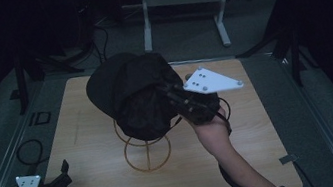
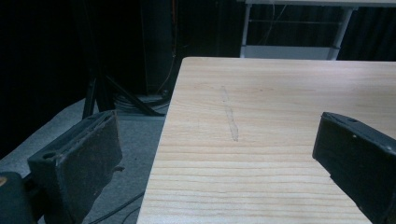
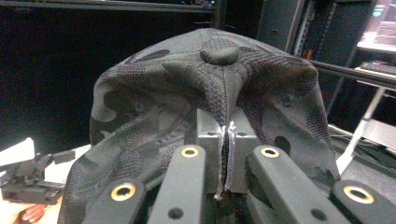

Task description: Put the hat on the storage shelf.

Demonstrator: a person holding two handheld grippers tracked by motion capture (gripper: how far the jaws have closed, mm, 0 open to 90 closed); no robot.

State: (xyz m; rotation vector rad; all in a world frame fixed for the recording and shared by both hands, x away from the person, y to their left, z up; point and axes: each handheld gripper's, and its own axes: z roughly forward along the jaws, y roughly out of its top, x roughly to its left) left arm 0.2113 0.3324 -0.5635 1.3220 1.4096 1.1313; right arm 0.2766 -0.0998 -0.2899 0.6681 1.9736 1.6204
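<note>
While the right gripper [image 3: 225, 158] pinches a fold of the black cap's [image 1: 129, 92] crown, the cap hangs at its ten o'clock, over the wire stand [image 1: 146, 150]. The left gripper [image 1: 56, 181], jaws spread on nothing, sits well apart at the stand's eight o'clock, so the right hand is nearer.

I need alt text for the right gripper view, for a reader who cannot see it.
The right gripper has its jaws shut on a fold of a dark camouflage cap, whose top button faces the camera. Lower left, farther off, the left gripper rests near the table edge.
</note>
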